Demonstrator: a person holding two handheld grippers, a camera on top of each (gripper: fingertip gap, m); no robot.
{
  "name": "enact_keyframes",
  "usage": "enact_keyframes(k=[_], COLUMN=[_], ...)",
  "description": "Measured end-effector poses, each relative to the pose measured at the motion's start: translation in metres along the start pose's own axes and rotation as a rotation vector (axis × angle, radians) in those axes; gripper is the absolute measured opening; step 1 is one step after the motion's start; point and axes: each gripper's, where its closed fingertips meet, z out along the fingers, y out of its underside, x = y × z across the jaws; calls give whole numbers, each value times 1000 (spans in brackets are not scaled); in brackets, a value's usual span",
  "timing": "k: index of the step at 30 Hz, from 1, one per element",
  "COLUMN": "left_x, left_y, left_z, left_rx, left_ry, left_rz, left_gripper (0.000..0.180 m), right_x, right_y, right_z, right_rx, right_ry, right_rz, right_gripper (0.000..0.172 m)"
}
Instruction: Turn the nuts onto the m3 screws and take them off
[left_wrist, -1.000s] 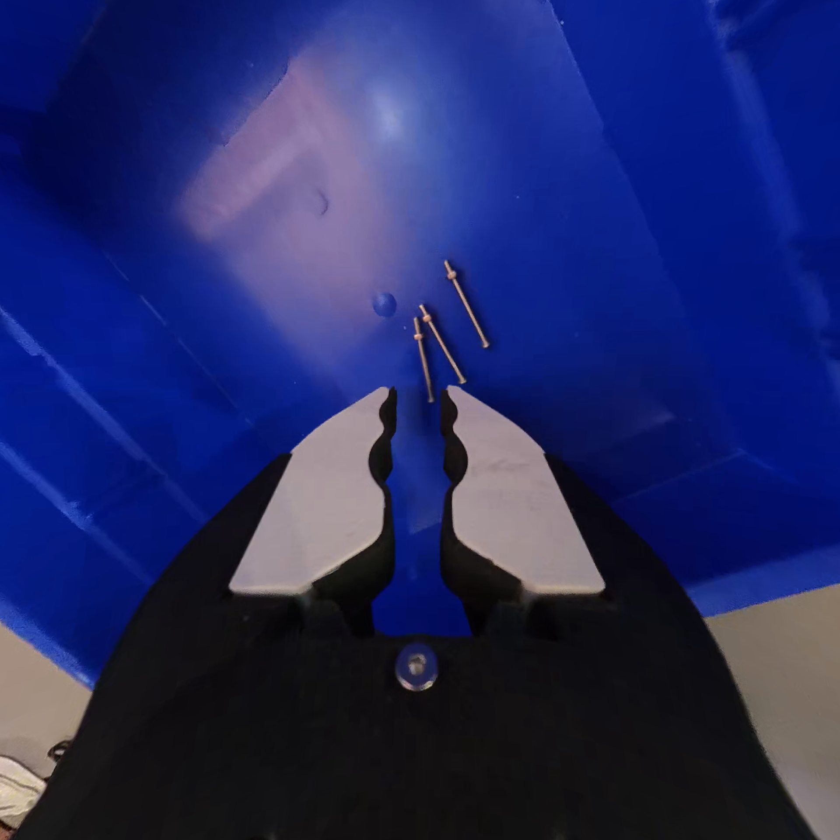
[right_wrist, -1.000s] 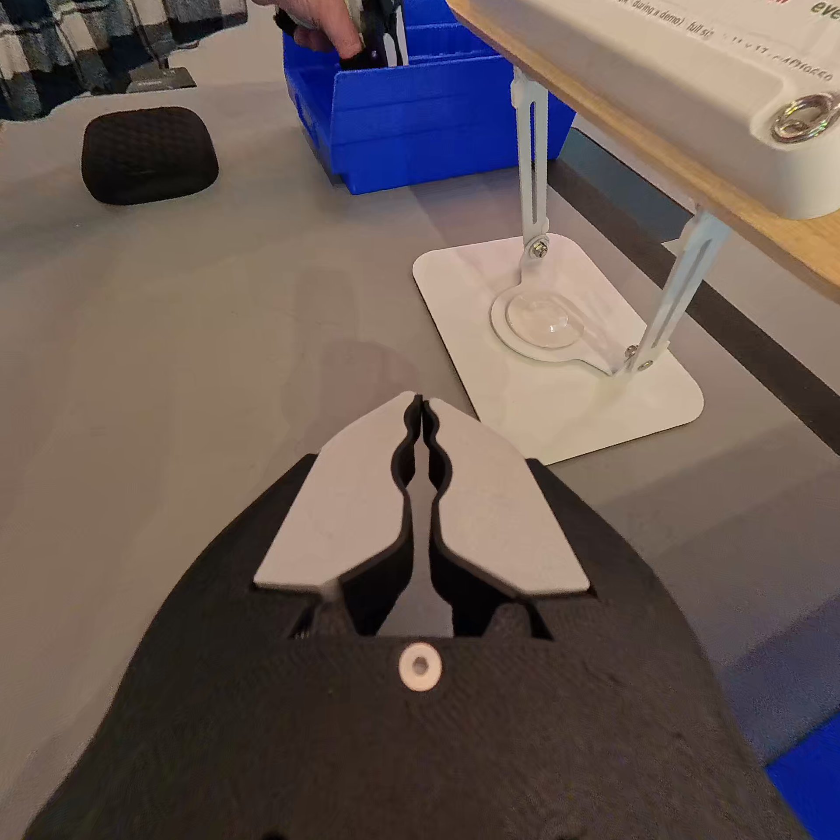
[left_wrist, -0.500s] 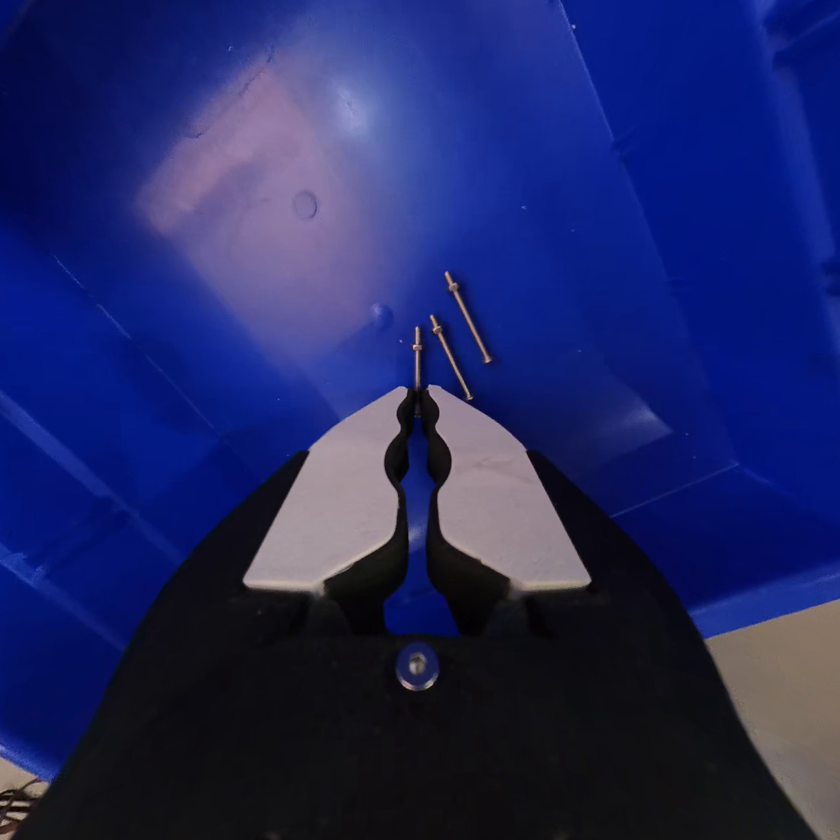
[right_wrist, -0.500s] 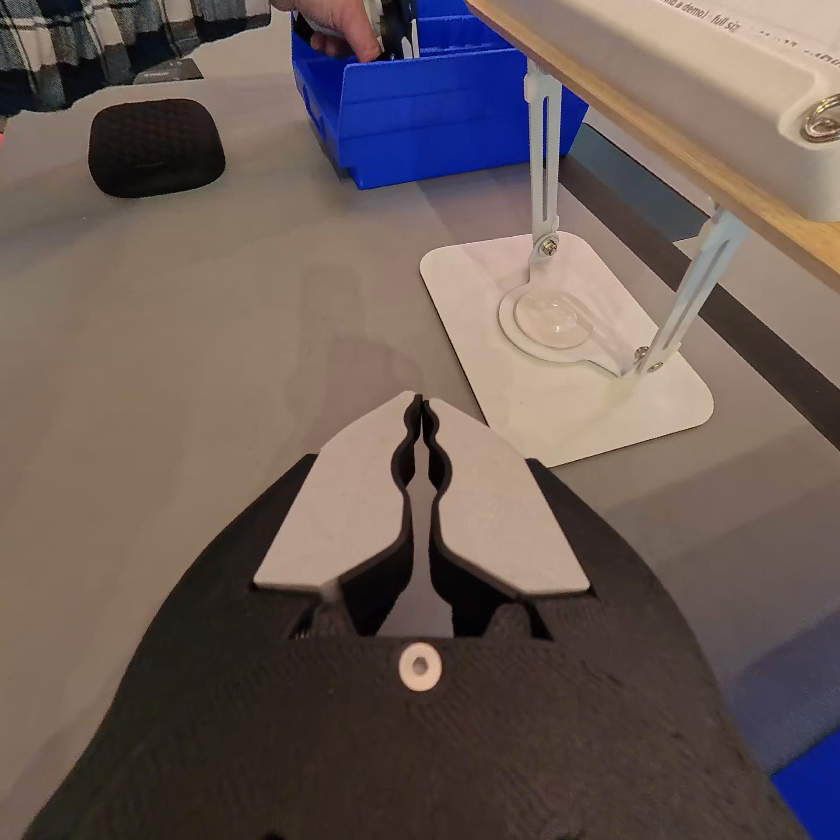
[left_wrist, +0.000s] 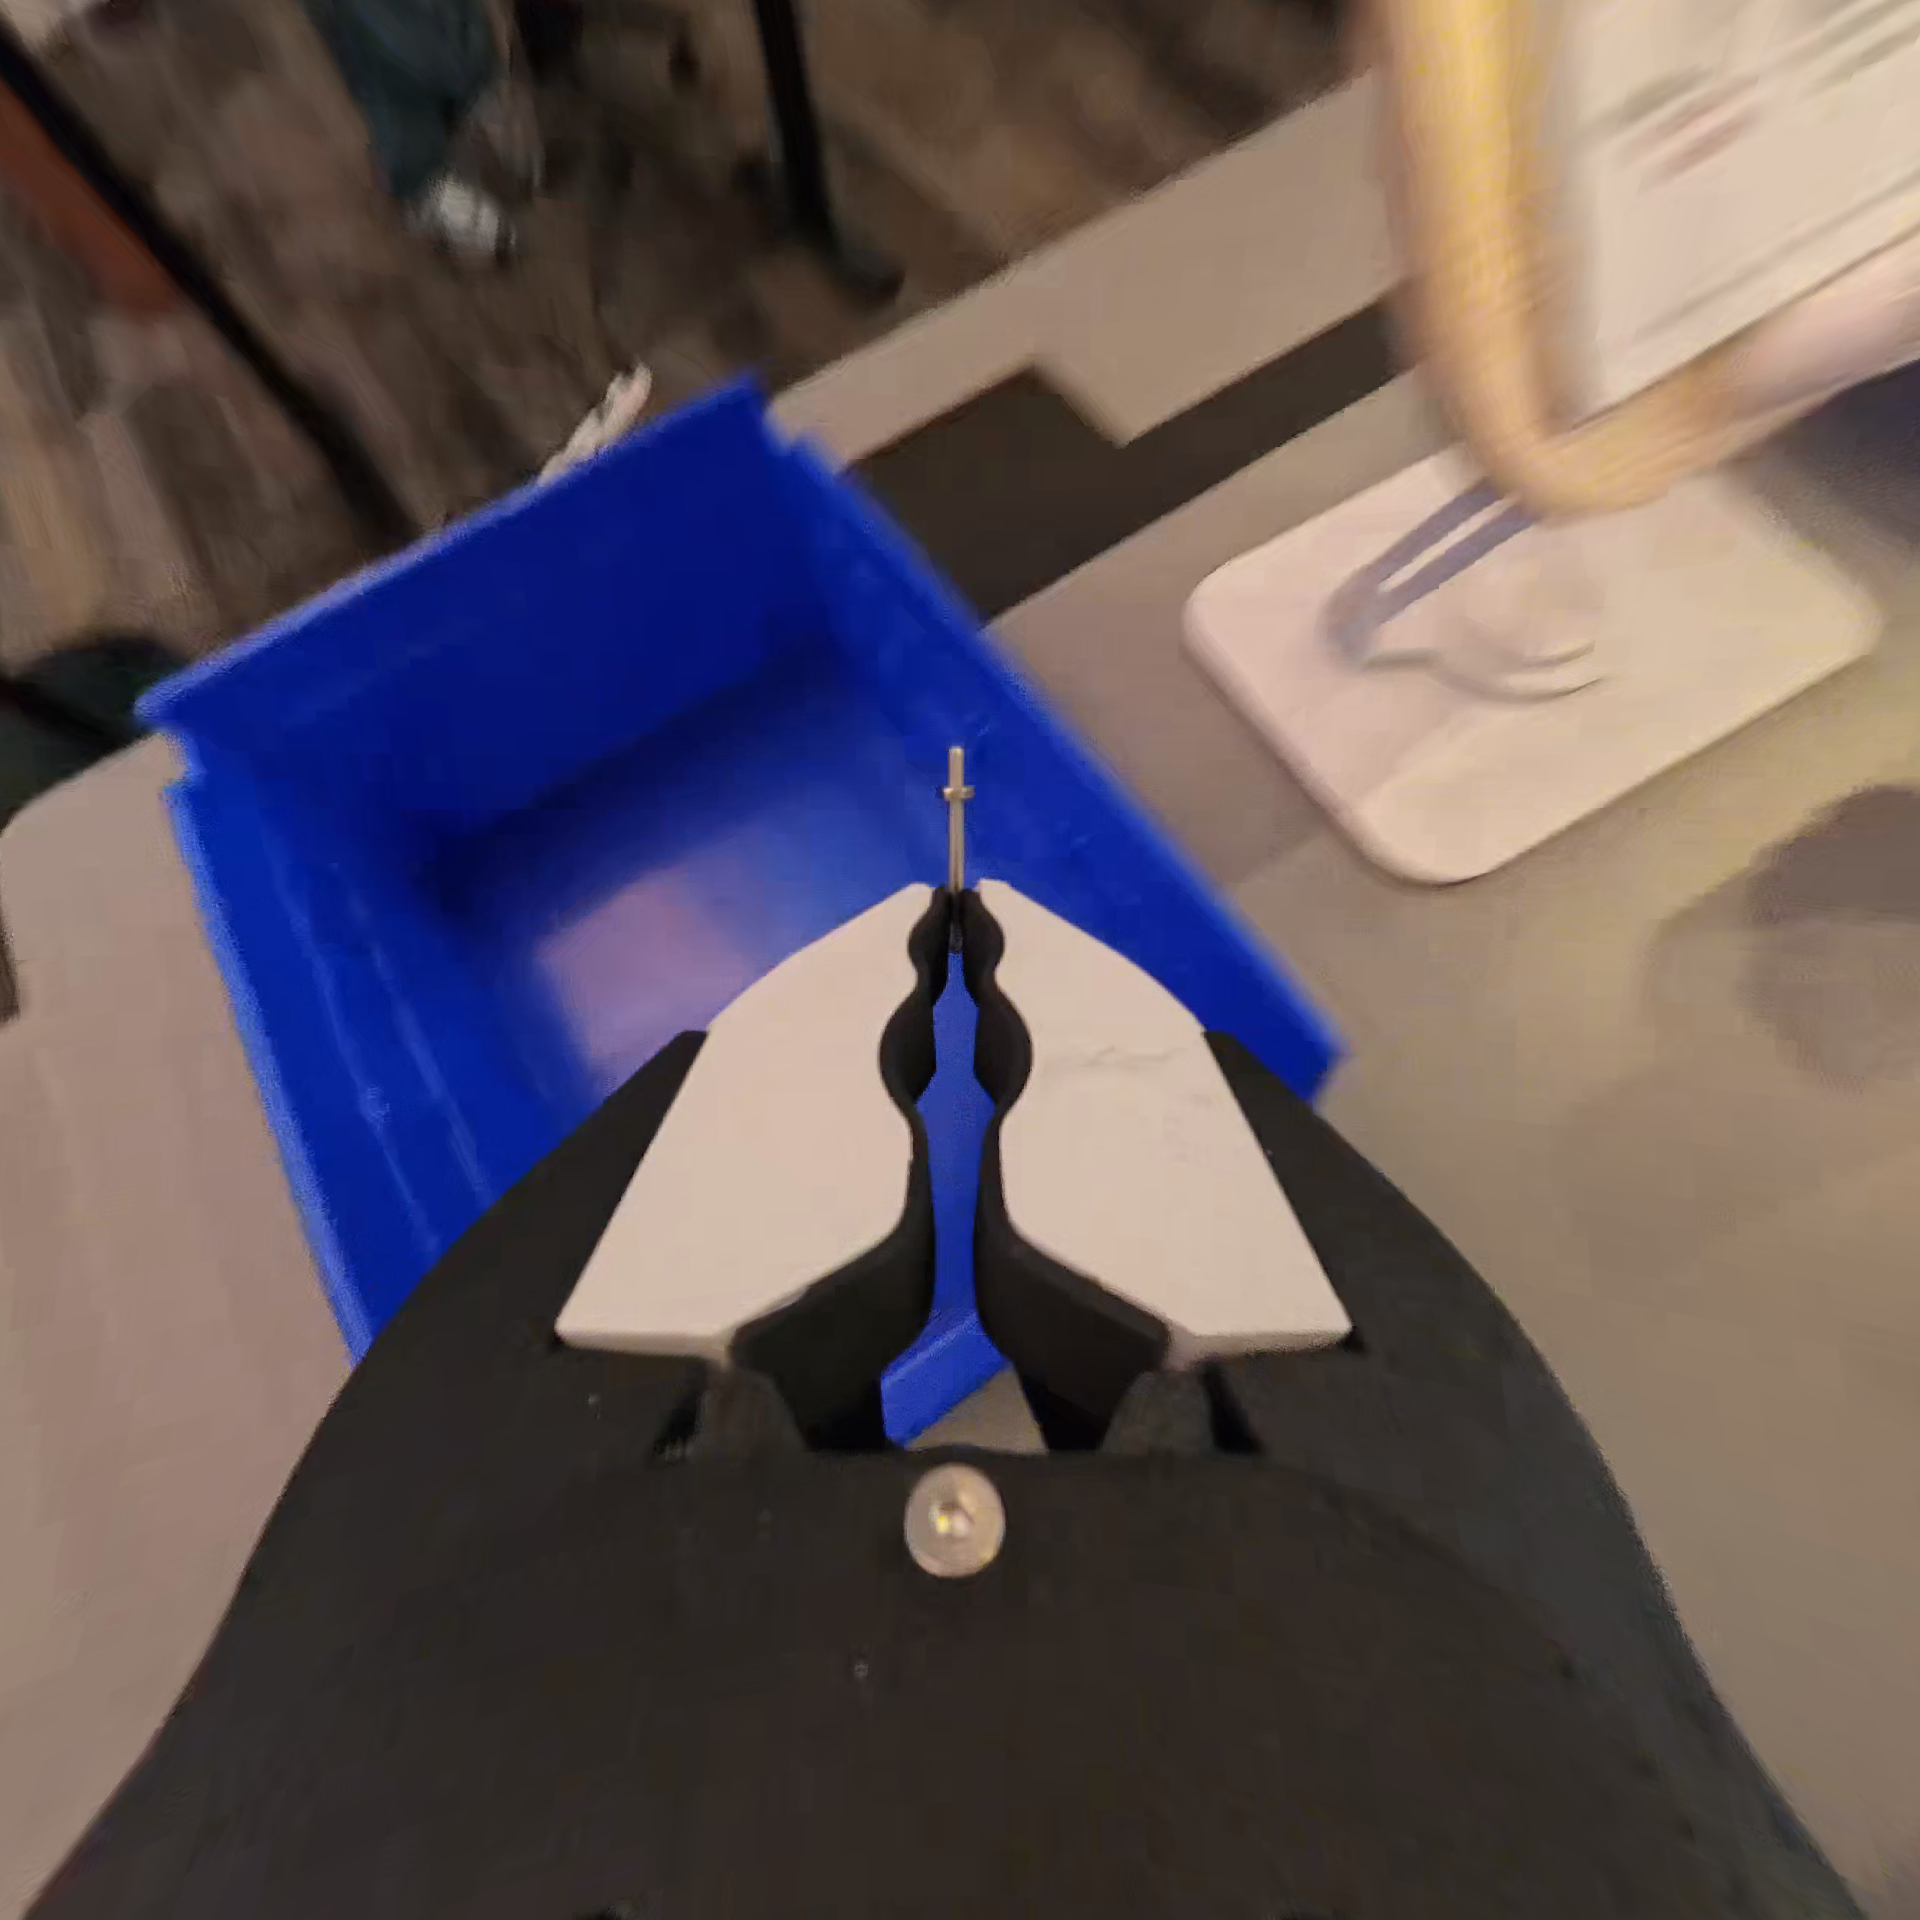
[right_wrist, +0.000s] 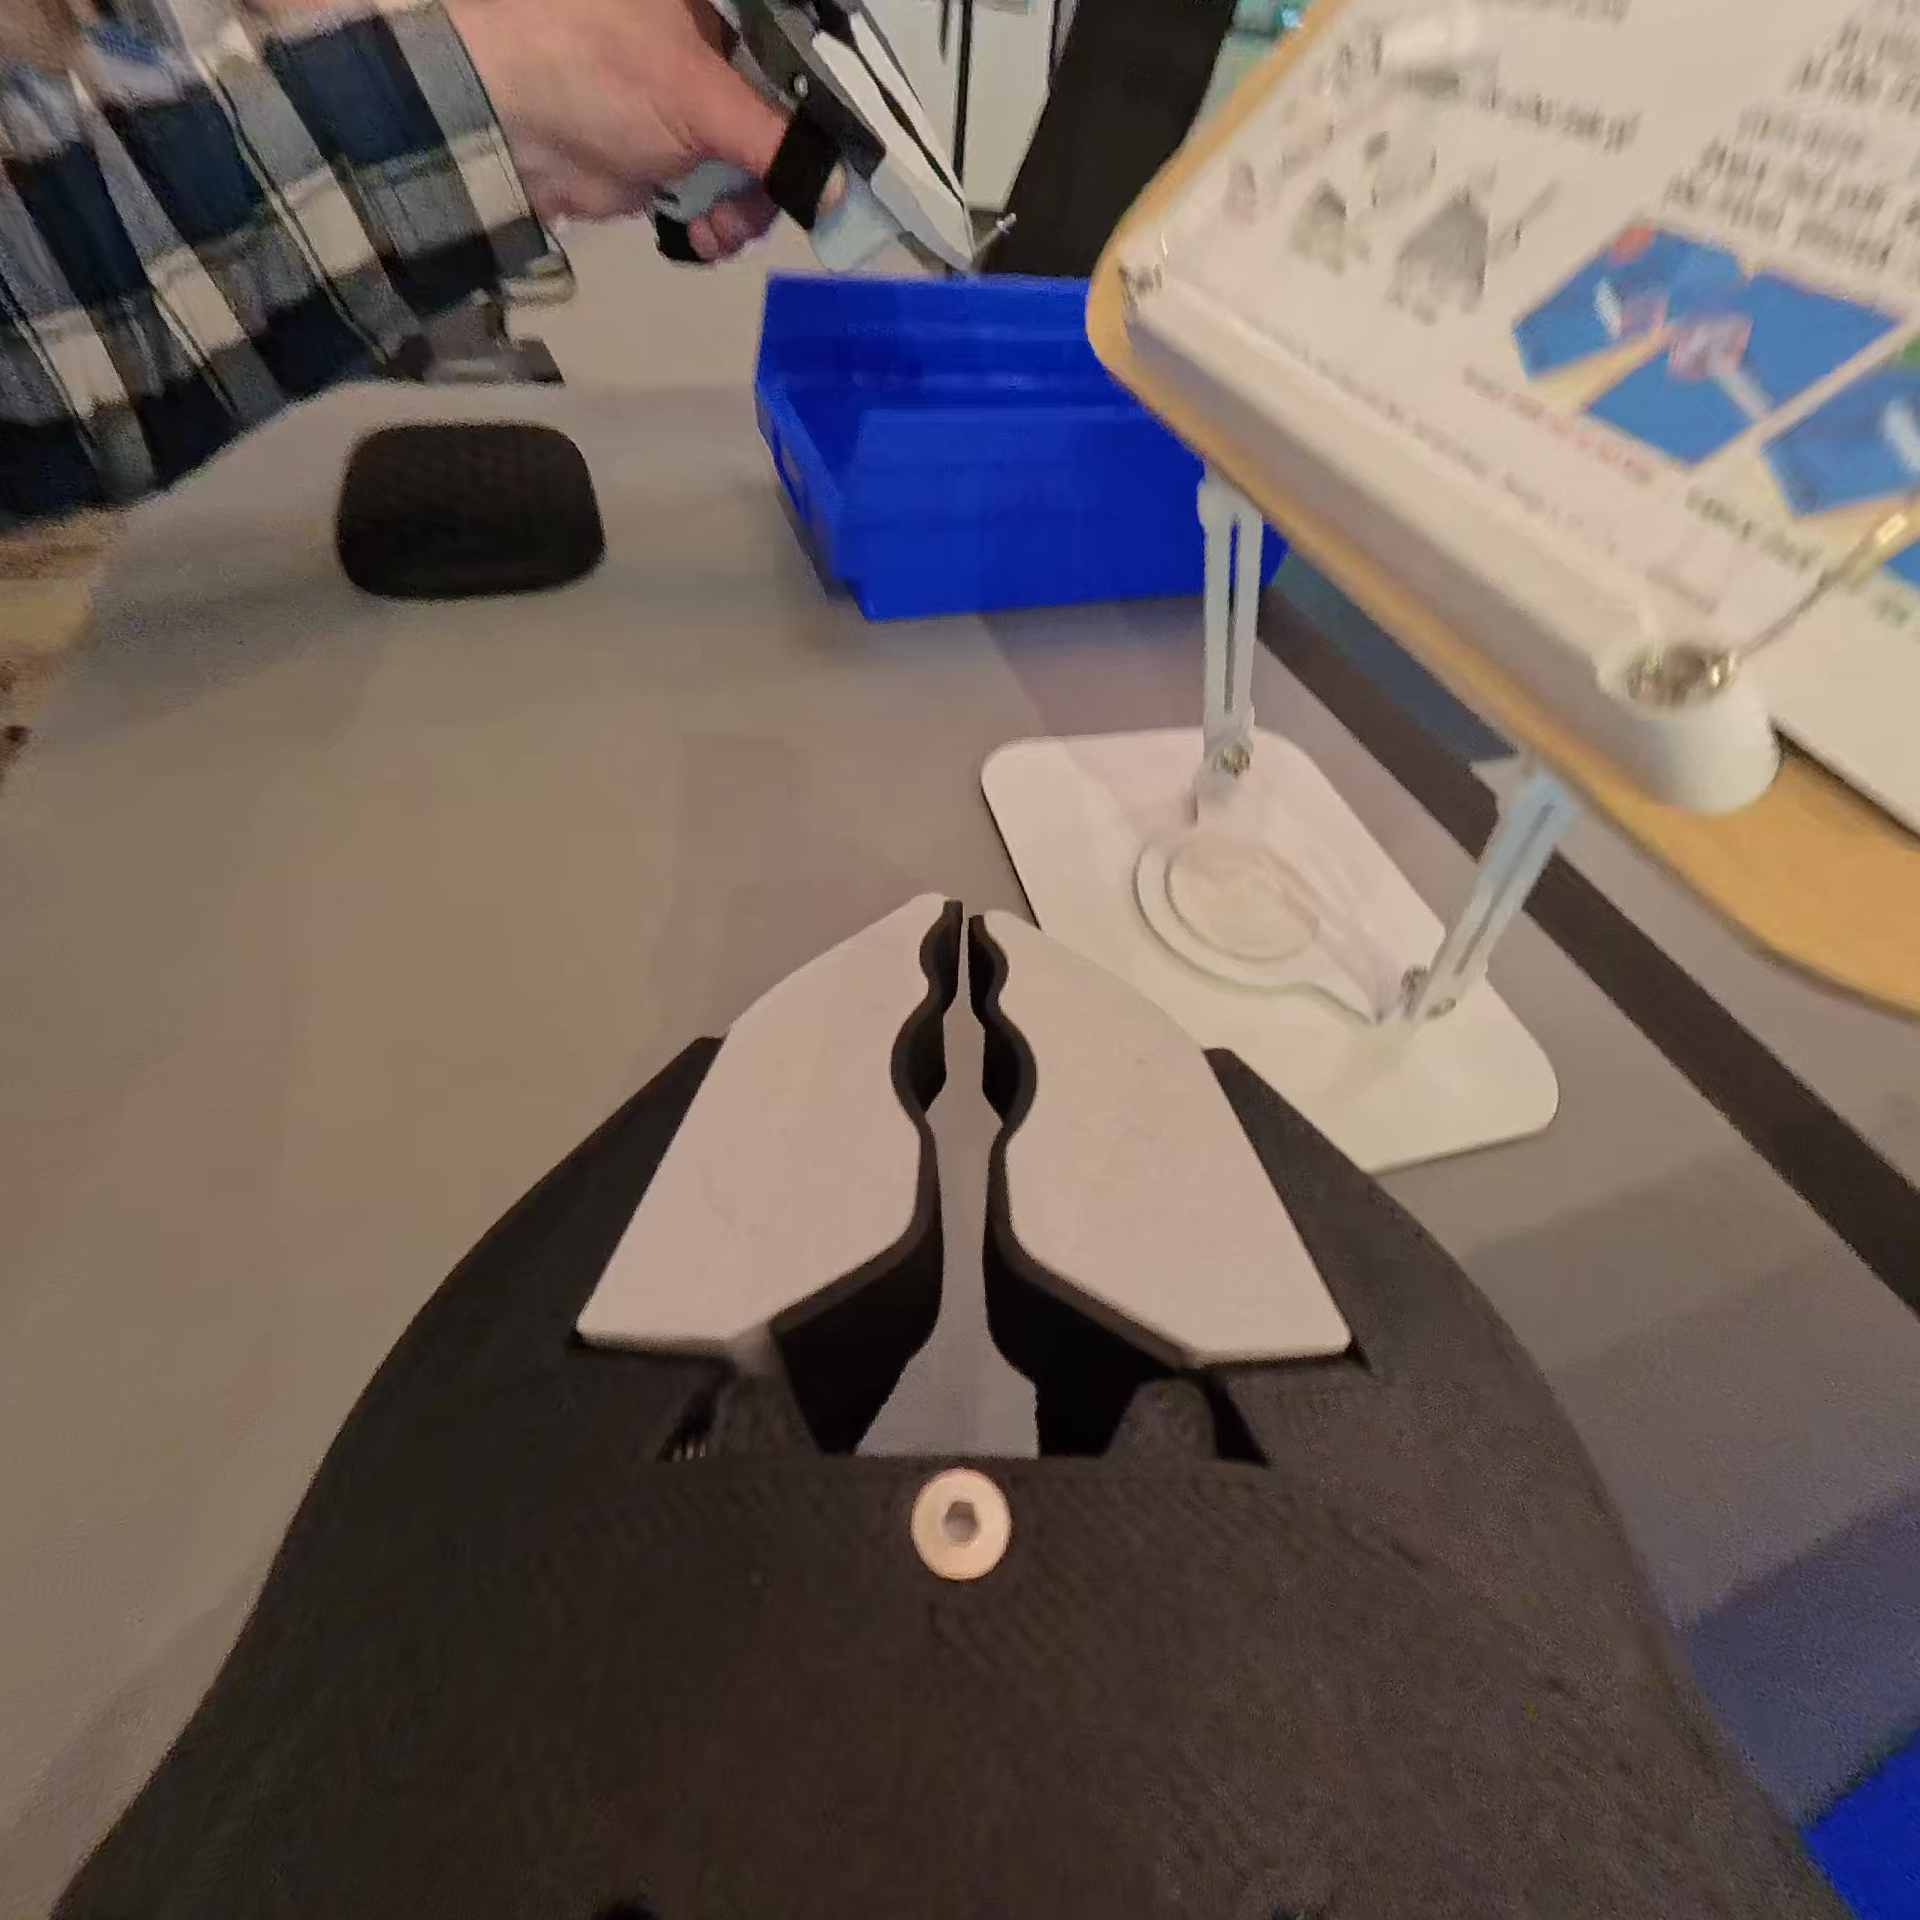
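Observation:
My left gripper (left_wrist: 956, 899) is shut on the lower end of a thin metal pin (left_wrist: 955, 821) with a small collar near its top. It holds the pin upright above the open blue bin (left_wrist: 582, 665). In the right wrist view a hand holds this gripper (right_wrist: 961, 244) above the bin (right_wrist: 987, 478), with the pin's tip (right_wrist: 1003, 223) just visible. My right gripper (right_wrist: 958, 914) hovers over the grey table with its pads almost together. Only a thin slit shows between them and nothing is in it.
A white stand base (right_wrist: 1091, 831) with two thin legs carries a tilted board (right_wrist: 1455, 312) at the right, and shows blurred in the left wrist view (left_wrist: 1507, 727). A black textured pad (right_wrist: 468, 509) lies at the far left of the table. Tip to tip, the grippers are about 40 cm apart.
My left gripper closed on one of three pins on the bin's floor and lifted it out above the bin. My right gripper rose slightly and stayed closed.

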Motion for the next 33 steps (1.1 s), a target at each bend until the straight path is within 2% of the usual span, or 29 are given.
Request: enact_keyframes(k=[1, 5, 10, 14, 18, 23, 30, 33], left_x=[15, 74, 177, 255, 311, 343, 353, 354], left_y=[-12, -49, -90, -107, -116, -120, -117, -116], left_z=[-10, -36, -51, -50, -43, -34, -25, -24], left_rx=[57, 226, 439, 528, 568, 581, 576, 568], left_ry=[33, 163, 420, 621, 720, 792, 824, 860], left_rz=[5, 45, 103, 122, 158, 161, 164, 155], left_gripper=[2, 2, 2, 2, 2, 2, 2, 3], right_x=[-5, -22, -28, -28, -28, -31, -28, -25], right_y=[-10, -53, -99, -125, -139, -138, -130, -128], right_z=[-1, -2, -4, -5, -6, -7, -9, -7], right_rx=[31, 163, 338, 420, 446, 428, 408, 392], right_ry=[-13, -62, -126, -170, -208, -264, -280, -280], right_rz=[-9, -15, 57, 89, 92, 104, 128, 145], right_gripper=[2, 6, 19, 26, 27, 21, 5, 5])
